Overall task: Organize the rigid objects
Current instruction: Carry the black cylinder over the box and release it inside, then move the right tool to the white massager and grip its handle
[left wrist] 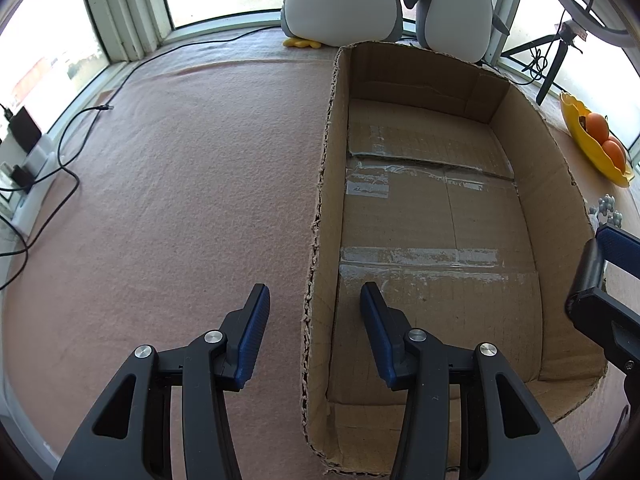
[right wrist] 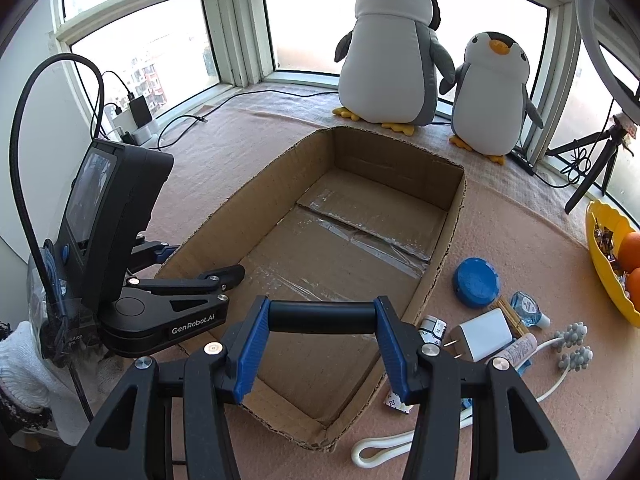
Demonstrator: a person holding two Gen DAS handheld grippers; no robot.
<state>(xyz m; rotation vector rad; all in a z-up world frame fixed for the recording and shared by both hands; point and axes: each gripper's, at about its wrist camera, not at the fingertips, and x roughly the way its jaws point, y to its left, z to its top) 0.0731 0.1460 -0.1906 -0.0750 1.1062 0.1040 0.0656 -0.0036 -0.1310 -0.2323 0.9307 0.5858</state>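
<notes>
The right gripper (right wrist: 322,316) clamps a black cylinder (right wrist: 322,316) crosswise between its blue pads, hanging over the near end of the empty cardboard box (right wrist: 448,236). At nine o'clock the left gripper (left wrist: 314,300) straddles the box's left wall (left wrist: 320,240), pads apart and pressing on nothing. A blue lid (right wrist: 476,282), white charger (right wrist: 486,334) and small bottle (right wrist: 528,310) lie on the pink mat (right wrist: 520,240) around three o'clock.

Both wrist views above cardboard box (left wrist: 440,208)
</notes>
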